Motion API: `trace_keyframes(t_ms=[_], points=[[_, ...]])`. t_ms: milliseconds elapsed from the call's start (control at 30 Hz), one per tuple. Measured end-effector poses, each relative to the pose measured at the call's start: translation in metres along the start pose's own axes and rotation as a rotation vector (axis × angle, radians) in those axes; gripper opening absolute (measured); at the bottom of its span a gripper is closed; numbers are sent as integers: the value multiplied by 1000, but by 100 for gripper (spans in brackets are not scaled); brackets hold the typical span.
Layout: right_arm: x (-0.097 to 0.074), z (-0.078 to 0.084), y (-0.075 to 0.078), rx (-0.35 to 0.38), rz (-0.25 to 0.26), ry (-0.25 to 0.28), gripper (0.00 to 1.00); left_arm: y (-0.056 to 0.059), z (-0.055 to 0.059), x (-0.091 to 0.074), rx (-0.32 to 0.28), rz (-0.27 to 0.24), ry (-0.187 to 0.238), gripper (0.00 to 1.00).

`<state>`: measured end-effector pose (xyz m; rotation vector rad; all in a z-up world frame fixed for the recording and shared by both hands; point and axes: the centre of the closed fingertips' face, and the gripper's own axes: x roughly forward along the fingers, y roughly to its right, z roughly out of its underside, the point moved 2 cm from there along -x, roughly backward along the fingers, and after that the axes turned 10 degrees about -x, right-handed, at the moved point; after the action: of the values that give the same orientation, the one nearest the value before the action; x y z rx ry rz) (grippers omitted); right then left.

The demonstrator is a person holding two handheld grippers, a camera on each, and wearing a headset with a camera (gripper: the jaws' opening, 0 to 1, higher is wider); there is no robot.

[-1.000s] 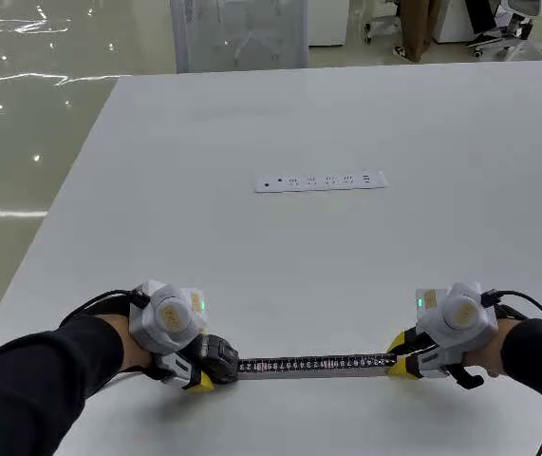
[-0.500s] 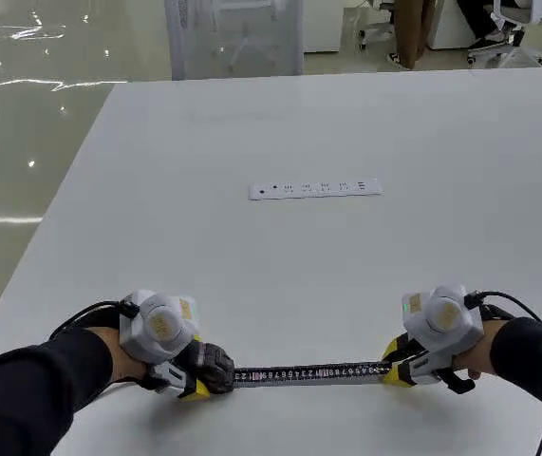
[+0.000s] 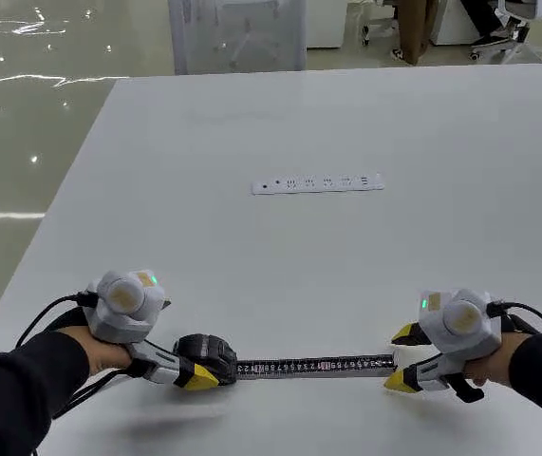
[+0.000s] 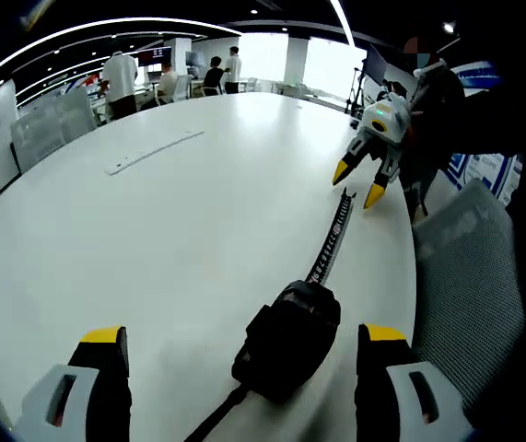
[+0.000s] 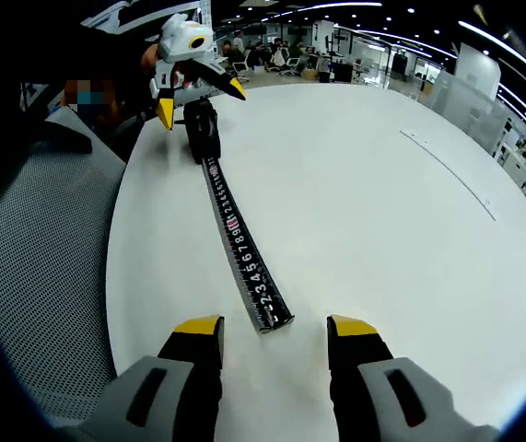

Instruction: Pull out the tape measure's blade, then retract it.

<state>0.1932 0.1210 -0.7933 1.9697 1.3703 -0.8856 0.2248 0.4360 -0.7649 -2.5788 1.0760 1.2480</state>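
The black tape measure case [image 3: 210, 355] lies near the table's front edge, and its blade [image 3: 313, 365] stretches right along the tabletop. My left gripper [image 3: 190, 366] is open, with its yellow-tipped fingers on either side of the case [image 4: 290, 341] and gaps showing on both sides. At the blade's free end [image 5: 276, 320], my right gripper [image 3: 401, 358] stands open too, its fingers straddling the tip without touching it. In the left gripper view the blade [image 4: 332, 241] runs toward the right gripper [image 4: 355, 184]. In the right gripper view the blade runs back to the case [image 5: 203, 124] and the left gripper [image 5: 193, 97].
A white power strip [image 3: 318, 183] lies flat mid-table, well beyond the tape. The white table [image 3: 252, 266] spreads wide behind it. A grey mesh chair [image 5: 41, 249] sits close at the front edge. People and office chairs stand far off.
Both grippers have opened: the left let go of the case and drew back left, the right let go of the blade tip. The blade stays extended on the table.
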Motion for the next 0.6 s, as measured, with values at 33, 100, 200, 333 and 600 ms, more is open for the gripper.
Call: trace_keyframes(t_ms=[33, 100, 200, 333, 600], points=[[-3, 1, 0, 19, 9, 12, 43, -1, 2, -2, -7, -4, 8, 100], [-10, 3, -3, 68, 29, 40, 49, -3, 6, -8, -55, -6, 47, 100], [-21, 6, -5, 64, 77, 72, 55, 1, 14, -15, -155, 20, 78, 100], [-35, 14, -7, 79, 154, 91, 60, 2, 20, -27, -128, -25, 166, 100], [-61, 26, -23, 162, 219, 155, 75, 5, 55, -43, -153, -48, 141, 100]])
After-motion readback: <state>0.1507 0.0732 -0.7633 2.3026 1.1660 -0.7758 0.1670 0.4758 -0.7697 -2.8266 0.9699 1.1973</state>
